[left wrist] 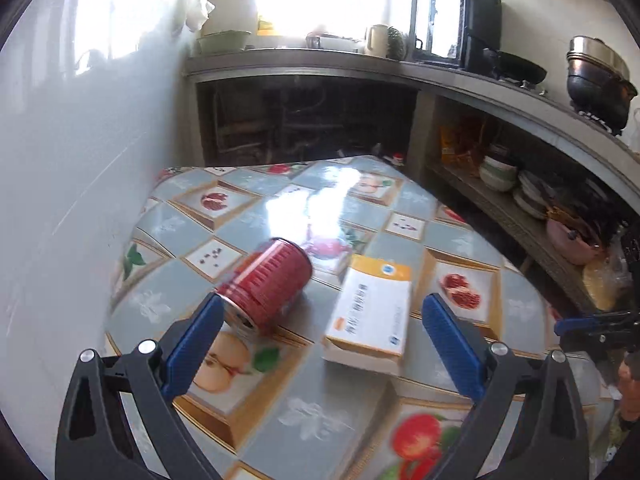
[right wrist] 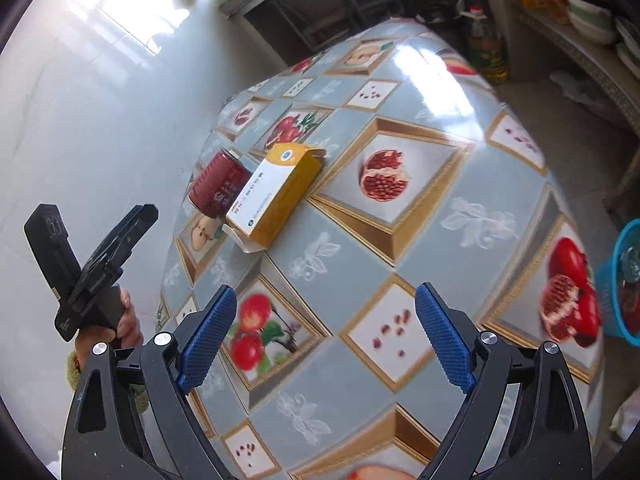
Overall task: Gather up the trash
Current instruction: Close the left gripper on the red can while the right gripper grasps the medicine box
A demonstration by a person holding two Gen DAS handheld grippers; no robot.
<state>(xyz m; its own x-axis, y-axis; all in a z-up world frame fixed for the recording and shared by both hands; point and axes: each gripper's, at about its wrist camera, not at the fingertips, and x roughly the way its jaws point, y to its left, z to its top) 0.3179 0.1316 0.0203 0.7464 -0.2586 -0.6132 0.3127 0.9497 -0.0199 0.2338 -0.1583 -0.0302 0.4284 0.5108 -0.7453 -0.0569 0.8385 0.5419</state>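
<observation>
A red can [left wrist: 268, 284] lies on its side on the fruit-patterned tablecloth [left wrist: 328, 404], its open end turned toward me. Beside it on the right lies a white and yellow carton [left wrist: 370, 312] with an open flap. My left gripper [left wrist: 322, 320] hovers open over both, and nothing is between its blue pads. In the right wrist view the red can [right wrist: 218, 189] and the carton [right wrist: 276, 196] lie far ahead at the table's left side. My right gripper [right wrist: 326, 316] stands open and empty above the tablecloth [right wrist: 400, 240].
A white tiled wall [left wrist: 72, 160] runs along the table's left. A counter with shelves of bowls [left wrist: 500, 172] stands behind and to the right. A blue basket [right wrist: 620, 280] sits off the table's right edge. A hand [right wrist: 120, 328] holds the other gripper at left.
</observation>
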